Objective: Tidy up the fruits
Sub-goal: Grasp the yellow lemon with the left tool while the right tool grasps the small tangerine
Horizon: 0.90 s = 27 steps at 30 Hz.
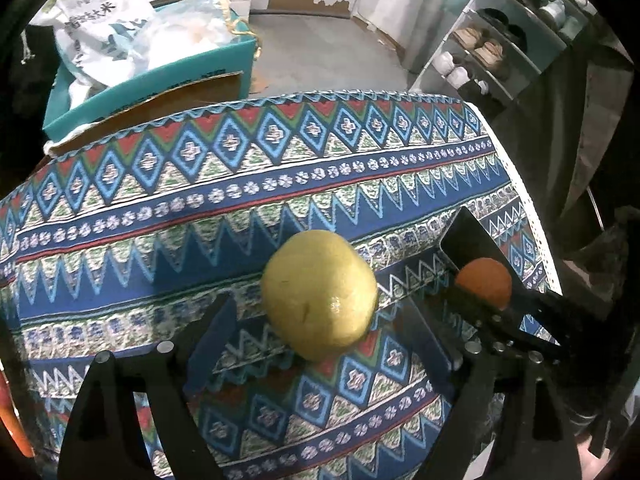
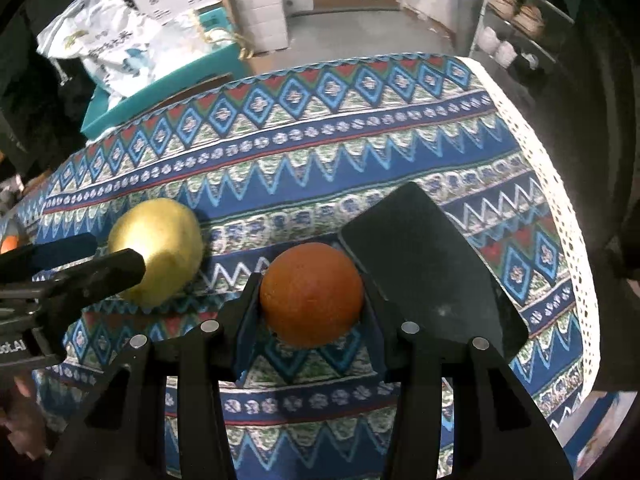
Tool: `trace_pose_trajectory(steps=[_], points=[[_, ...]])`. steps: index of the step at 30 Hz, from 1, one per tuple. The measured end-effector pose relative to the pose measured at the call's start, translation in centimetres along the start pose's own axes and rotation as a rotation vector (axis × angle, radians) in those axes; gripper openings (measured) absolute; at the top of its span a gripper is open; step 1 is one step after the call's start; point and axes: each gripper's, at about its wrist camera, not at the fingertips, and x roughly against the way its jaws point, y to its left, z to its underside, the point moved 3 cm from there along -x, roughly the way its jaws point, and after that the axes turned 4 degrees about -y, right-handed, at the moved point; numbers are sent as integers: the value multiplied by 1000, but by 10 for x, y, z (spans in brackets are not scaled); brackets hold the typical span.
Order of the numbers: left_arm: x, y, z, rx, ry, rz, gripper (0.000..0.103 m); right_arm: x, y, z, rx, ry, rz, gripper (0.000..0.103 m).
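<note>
A large yellow pear-like fruit [image 1: 320, 294] lies on the patterned tablecloth [image 1: 280, 184] between the wide-open fingers of my left gripper [image 1: 320, 320], touching neither finger clearly. It also shows in the right wrist view [image 2: 160, 250], partly behind the left gripper's finger [image 2: 100, 272]. My right gripper [image 2: 312, 292] is shut on an orange [image 2: 312, 294], held between its two black fingers just above the cloth. The orange also shows in the left wrist view [image 1: 484, 284], to the right of the yellow fruit.
A teal cardboard box [image 1: 152, 88] with white bags stands beyond the table's far left edge. A shoe rack [image 1: 500, 40] stands at the far right. The cloth's white lace edge [image 2: 560, 200] marks the table's right side. Another orange thing [image 2: 9, 244] shows at far left.
</note>
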Motion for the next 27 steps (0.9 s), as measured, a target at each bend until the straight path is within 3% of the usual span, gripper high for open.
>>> trace_pose_trajectory(steps=[10,14,17,27], points=[[-37,-5,3,11,52,-32,86,1,-14,2,-27,-1,8,45],[-48,-1,5,35,74,-27,78,-1,-17,3,-30,4,8,45],[-47,-3,5,31,65,-12,70,-2,-19,4,-34,9,8,45],[-40,2,14,13,62,-30,70,0,-12,1,-16,0,14,45]])
